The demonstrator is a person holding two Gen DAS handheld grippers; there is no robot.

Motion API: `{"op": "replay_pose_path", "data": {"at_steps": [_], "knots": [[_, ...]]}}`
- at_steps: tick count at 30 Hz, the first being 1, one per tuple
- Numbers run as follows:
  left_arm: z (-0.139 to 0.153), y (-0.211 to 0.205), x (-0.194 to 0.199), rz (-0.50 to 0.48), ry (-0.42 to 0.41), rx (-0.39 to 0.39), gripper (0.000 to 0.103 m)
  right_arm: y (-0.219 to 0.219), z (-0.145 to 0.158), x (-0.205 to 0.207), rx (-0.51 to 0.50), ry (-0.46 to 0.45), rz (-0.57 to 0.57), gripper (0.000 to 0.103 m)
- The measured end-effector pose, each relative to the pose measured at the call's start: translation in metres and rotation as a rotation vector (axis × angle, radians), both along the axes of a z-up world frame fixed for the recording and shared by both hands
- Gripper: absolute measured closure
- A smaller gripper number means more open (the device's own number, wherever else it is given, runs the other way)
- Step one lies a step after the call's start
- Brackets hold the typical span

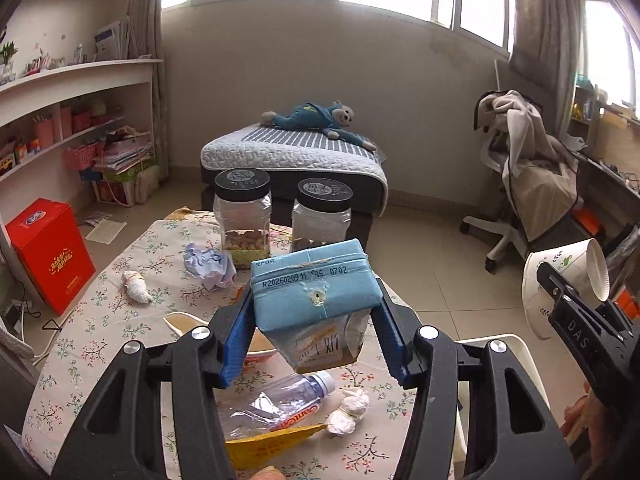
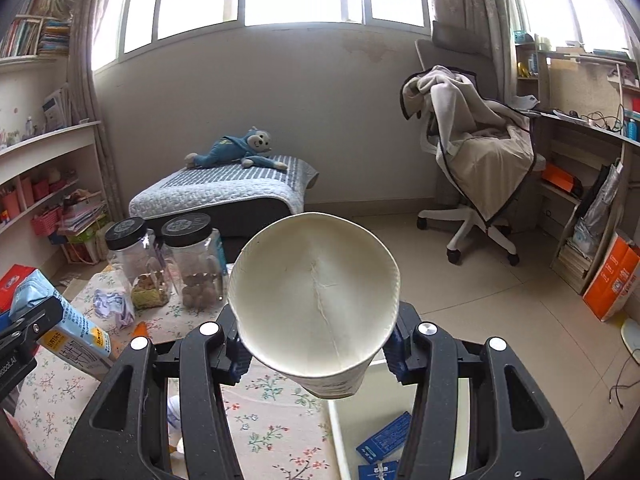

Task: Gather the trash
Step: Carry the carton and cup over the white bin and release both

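Observation:
My left gripper [image 1: 316,340] is shut on a blue milk carton [image 1: 314,288] and holds it above the floral table [image 1: 92,344]; the carton also shows in the right wrist view [image 2: 60,320]. My right gripper [image 2: 316,354] is shut on a white paper cup [image 2: 314,300], tipped with its open mouth toward the camera, held above a white bin [image 2: 360,412] beside the table. The cup also shows in the left wrist view [image 1: 560,280]. On the table lie a crushed plastic bottle [image 1: 280,400], tissue wads [image 1: 346,410], another wad [image 1: 136,286], crumpled bluish paper [image 1: 210,266] and a yellow wrapper [image 1: 264,446].
Two black-lidded clear jars [image 1: 242,216] [image 1: 322,216] stand at the table's far edge. The bin holds blue packets [image 2: 384,440]. A red box [image 1: 50,252] stands on the floor at left, a low bed [image 1: 296,160] behind, a draped office chair [image 1: 528,176] at right.

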State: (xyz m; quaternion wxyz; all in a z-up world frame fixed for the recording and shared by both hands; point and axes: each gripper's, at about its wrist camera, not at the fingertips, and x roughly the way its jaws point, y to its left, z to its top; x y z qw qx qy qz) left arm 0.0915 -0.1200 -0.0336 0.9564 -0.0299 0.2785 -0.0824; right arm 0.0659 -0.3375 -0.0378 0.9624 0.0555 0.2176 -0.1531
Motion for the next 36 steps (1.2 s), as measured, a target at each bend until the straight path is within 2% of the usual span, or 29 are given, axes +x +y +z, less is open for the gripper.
{"op": "replay_pose_path", "data": {"at_steps": [7,9,11,14,18,30,31,32,36], "knots": [[-0.003,-0.054,-0.007,-0.108,0.006,0.008,0.049,-0.053,-0.004,-0.013,0.064,0.022,-0.123,0.05],[-0.004,-0.07,-0.008,-0.138,0.01,0.009,0.049,-0.065,-0.003,-0.018,0.074,0.01,-0.162,0.033],[-0.004,-0.084,-0.01,-0.166,0.014,0.009,0.049,-0.073,-0.001,-0.024,0.066,-0.003,-0.202,0.027],[-0.006,-0.107,-0.011,-0.211,0.026,0.006,0.049,-0.087,0.001,-0.033,0.054,-0.024,-0.274,0.012],[-0.007,-0.135,-0.013,-0.263,0.046,-0.006,0.049,-0.106,0.002,-0.044,0.057,-0.044,-0.359,0.007],[-0.006,-0.217,-0.023,-0.423,0.077,-0.012,0.048,-0.154,0.004,-0.082,0.089,-0.094,-0.54,0.007],[-0.007,-0.222,-0.022,-0.433,0.087,-0.009,0.044,-0.157,0.004,-0.085,0.087,-0.095,-0.551,0.007],[-0.008,-0.227,-0.021,-0.437,0.099,-0.007,0.032,-0.158,0.004,-0.088,0.086,-0.096,-0.561,0.007],[-0.009,-0.23,-0.02,-0.431,0.107,-0.018,0.029,-0.163,0.003,-0.095,0.071,-0.088,-0.578,0.007]]}}
